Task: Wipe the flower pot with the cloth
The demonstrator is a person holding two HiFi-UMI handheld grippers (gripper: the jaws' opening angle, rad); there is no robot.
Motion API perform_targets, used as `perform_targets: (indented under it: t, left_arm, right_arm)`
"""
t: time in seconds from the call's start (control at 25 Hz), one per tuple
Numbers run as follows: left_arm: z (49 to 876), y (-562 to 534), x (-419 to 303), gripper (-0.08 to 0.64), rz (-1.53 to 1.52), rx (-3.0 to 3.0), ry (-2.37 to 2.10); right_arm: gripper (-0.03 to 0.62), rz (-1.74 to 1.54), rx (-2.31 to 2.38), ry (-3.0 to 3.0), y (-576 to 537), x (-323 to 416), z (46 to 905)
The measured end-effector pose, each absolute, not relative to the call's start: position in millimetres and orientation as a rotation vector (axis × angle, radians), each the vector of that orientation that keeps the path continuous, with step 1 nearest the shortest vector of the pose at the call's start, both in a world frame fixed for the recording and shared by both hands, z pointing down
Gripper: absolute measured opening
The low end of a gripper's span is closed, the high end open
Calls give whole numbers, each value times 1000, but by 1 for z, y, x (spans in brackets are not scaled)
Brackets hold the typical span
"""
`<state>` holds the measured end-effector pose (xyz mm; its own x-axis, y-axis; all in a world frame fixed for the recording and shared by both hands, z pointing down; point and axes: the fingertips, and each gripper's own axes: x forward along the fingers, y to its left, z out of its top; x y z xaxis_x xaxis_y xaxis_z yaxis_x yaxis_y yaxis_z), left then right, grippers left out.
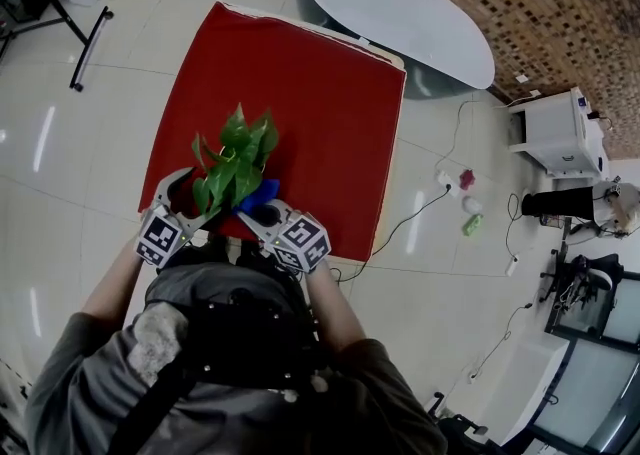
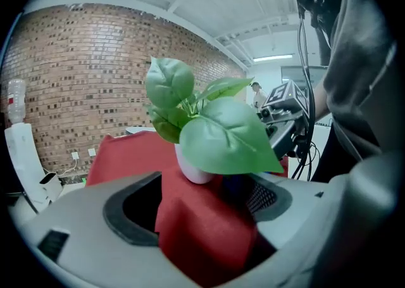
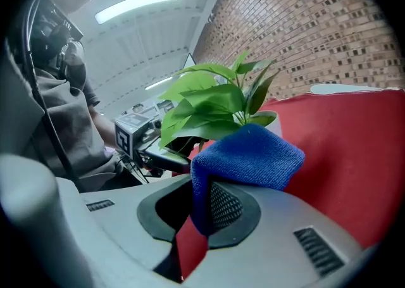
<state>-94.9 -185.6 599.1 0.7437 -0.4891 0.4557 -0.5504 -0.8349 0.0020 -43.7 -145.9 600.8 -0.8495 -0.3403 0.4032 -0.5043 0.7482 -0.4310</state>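
Right gripper view shows the white pot just past the cloth, upright on the red surface, its leaves spreading over the rim. It stands near the surface's near edge, in front of the person. The blue cloth is folded over one jaw tip and hangs down between the jaws, so the right gripper is grasping it. The cloth sits right by the pot; whether it touches the wall I cannot tell. The left gripper is released, jaws apart, with the pot just ahead of them and only red surface in the gap.

The step in hand looks like bringing the cloth to the pot, wiping barely begun. Next likely needs the left gripper to steady the pot while the cloth rubs round its wall, below the leaves.
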Motion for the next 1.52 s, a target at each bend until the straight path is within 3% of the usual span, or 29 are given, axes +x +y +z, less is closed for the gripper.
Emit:
perform_targets:
  t: [0.24, 0.72, 1.12, 1.52]
  left_arm:
    - [610, -174, -100, 416, 666, 2773, -872]
    - [622, -209, -55, 416, 605, 2761, -992]
    - [624, -231, -33, 405, 646, 2761, -1026]
    - [627, -227, -32, 400, 673, 2827, -843]
  right_arm:
    - [66, 782, 642, -2629, -125, -38, 604]
    - [66, 663, 1097, -2510, -182, 76, 588]
    - [66, 550, 824, -2553, -237, 51, 595]
    - [66, 650, 729, -2660, -275, 35, 592]
